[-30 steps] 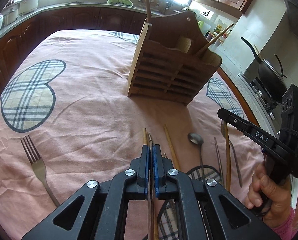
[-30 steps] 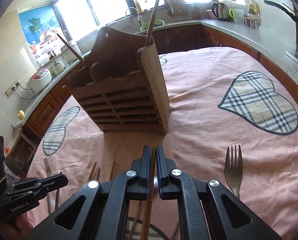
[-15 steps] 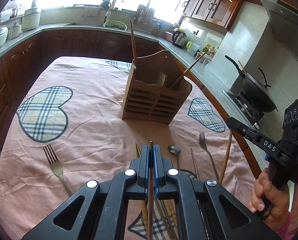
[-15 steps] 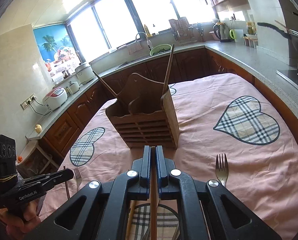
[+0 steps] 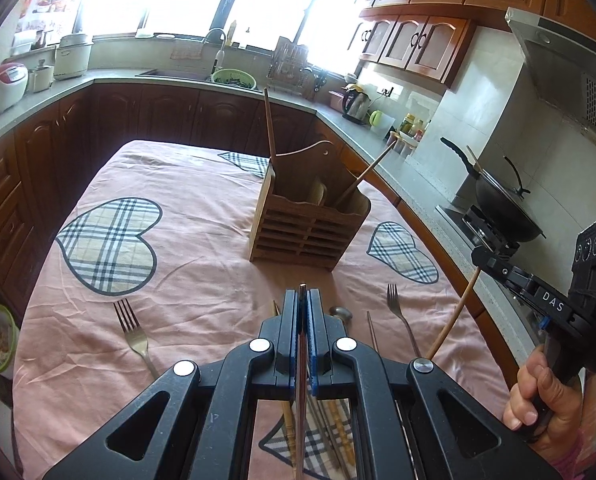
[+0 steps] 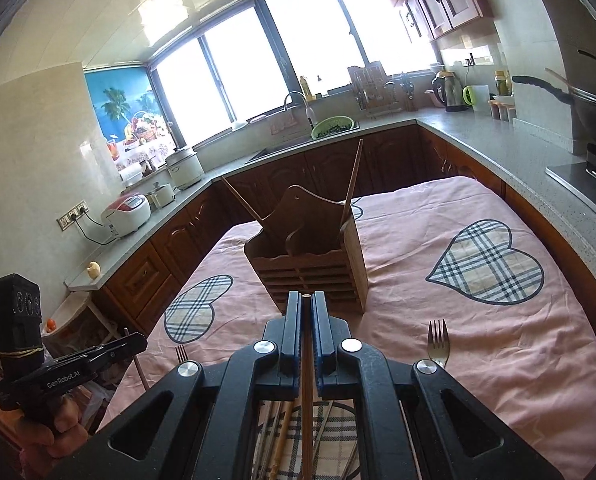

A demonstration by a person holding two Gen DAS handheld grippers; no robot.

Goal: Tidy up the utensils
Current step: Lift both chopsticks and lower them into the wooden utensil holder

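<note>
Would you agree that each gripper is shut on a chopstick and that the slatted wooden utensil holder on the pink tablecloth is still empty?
Not quite: the slatted wooden utensil holder is not empty. The left wrist view shows two wooden sticks standing in it, with a pale wooden piece between them. The rest holds: the left gripper and the right gripper are each shut on a chopstick, and the holder stands on the pink tablecloth.

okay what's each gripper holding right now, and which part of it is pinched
The left gripper is shut on a thin dark chopstick, pinched near its upper end. The right gripper is shut on a wooden chopstick, also near one end.
</note>
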